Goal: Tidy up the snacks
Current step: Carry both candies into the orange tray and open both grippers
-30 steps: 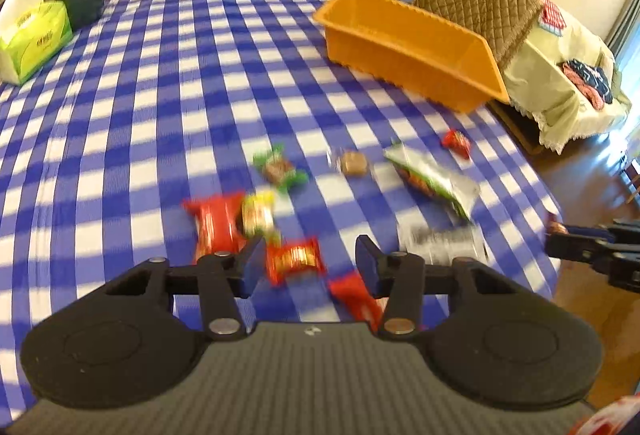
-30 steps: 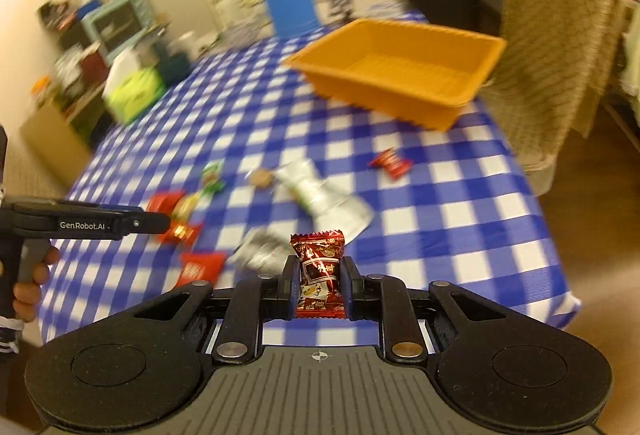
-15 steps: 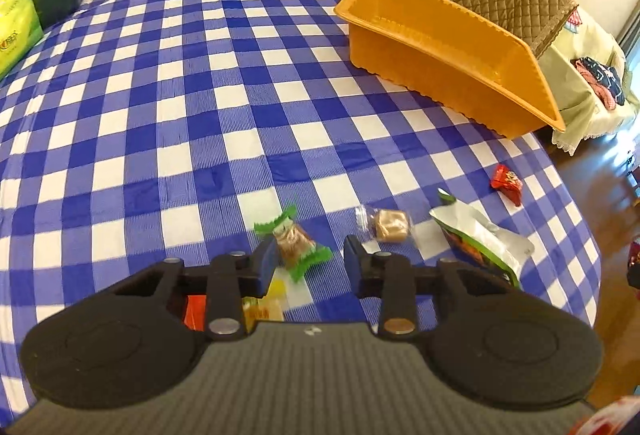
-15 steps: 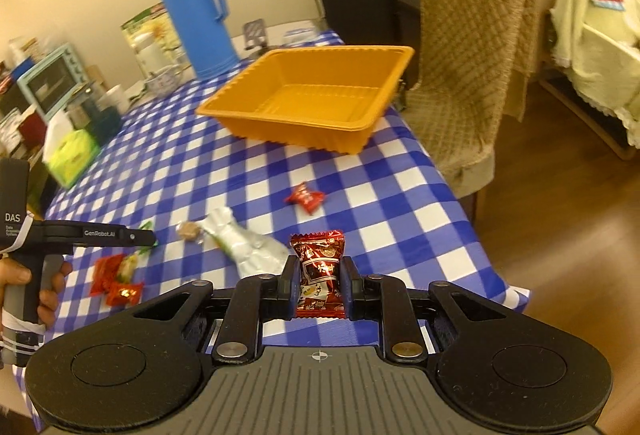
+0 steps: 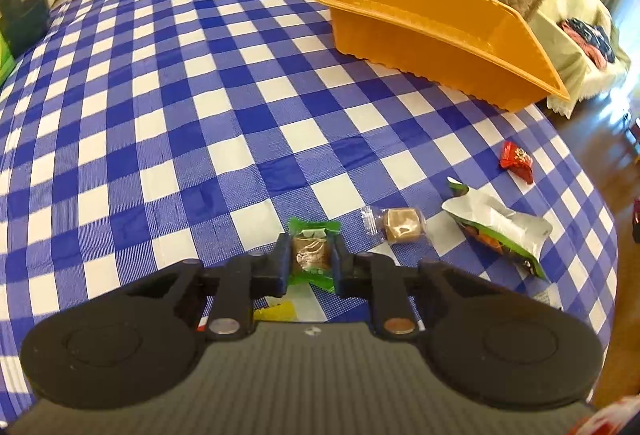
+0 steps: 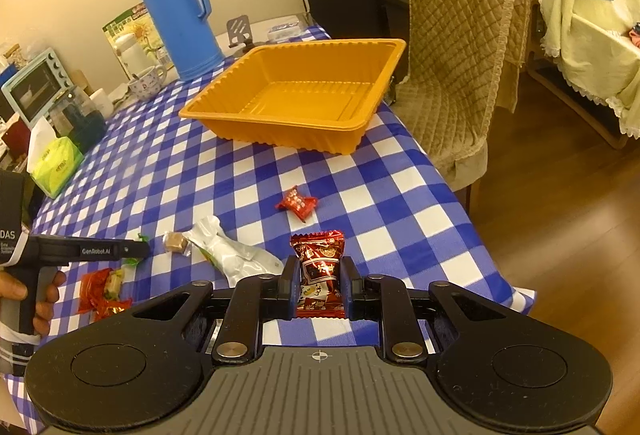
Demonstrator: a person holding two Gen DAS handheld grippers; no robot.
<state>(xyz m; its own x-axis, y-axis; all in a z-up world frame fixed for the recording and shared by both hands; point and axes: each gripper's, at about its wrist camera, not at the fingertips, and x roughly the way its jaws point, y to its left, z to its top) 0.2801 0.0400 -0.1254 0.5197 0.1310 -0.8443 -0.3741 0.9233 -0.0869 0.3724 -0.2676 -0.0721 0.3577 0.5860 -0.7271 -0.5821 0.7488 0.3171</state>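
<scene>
the blue and white checked tablecloth [image 6: 248, 171] covers the table, and the big orange plastic tray [image 6: 296, 95] sits empty at the far side, well apart from the snacks. nearer lie the torn white and green snack bag [image 5: 500, 231], the little red wrapped candy [image 5: 517, 160] and the brown candy in clear wrap [image 5: 402, 230], all loose on the cloth. the right gripper [image 6: 320, 289] is squeezed tight on a dark red snack packet [image 6: 319, 267], which stands upright between its jaws. the left gripper [image 5: 310, 263] has just been closing, and its jaws now pinch the green wrapped brown candy [image 5: 311, 253] low by the cloth, though i can't tell if it is off the cloth yet. to do this step well, i think both hands should lift straight up, keep the squeeze steady, carry the snacks over the tray's rim and only let go inside it.
</scene>
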